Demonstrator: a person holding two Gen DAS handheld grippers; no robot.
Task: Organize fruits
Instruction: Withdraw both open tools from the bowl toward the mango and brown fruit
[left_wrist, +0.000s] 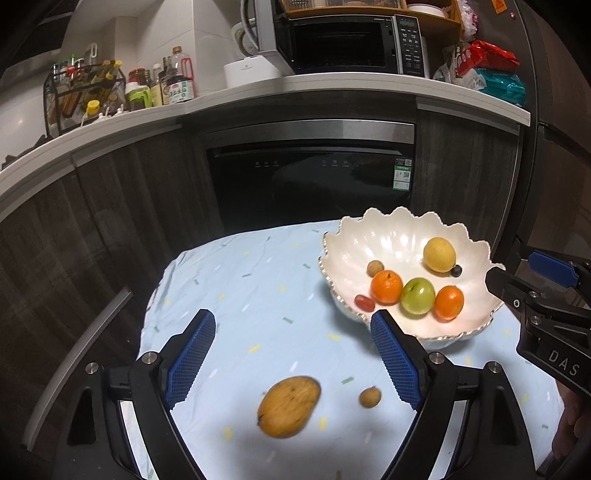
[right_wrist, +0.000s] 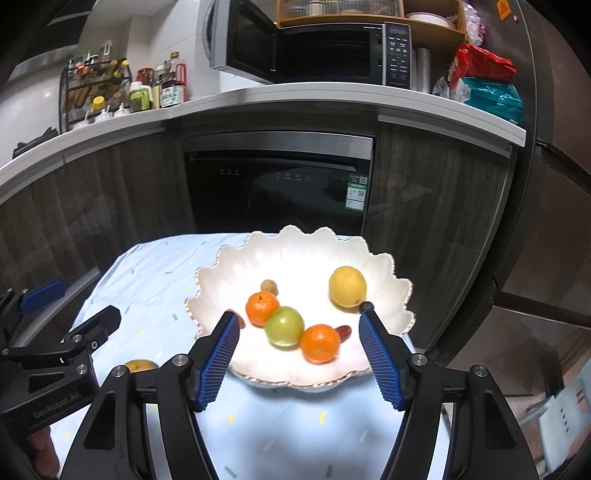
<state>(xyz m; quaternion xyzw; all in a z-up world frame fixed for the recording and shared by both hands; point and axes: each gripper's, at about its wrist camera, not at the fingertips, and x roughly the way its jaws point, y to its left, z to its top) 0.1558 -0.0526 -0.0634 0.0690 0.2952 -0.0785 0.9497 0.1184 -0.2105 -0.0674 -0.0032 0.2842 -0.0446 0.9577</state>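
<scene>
While the left gripper (left_wrist: 291, 354) hangs spread wide and empty, the mango (left_wrist: 289, 406) lies low in the frame between its fingers on the pale blue cloth (left_wrist: 251, 280), yellow-brown, speckled, slightly blurred. Above the white scalloped bowl (right_wrist: 295, 243) at centre frame, the right gripper (right_wrist: 299, 350) gapes empty.

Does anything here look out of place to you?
Yes: a mango and a small brown fruit lie loose on the tablecloth, while the other fruits sit in the white bowl. The microwave door hangs open.
</scene>
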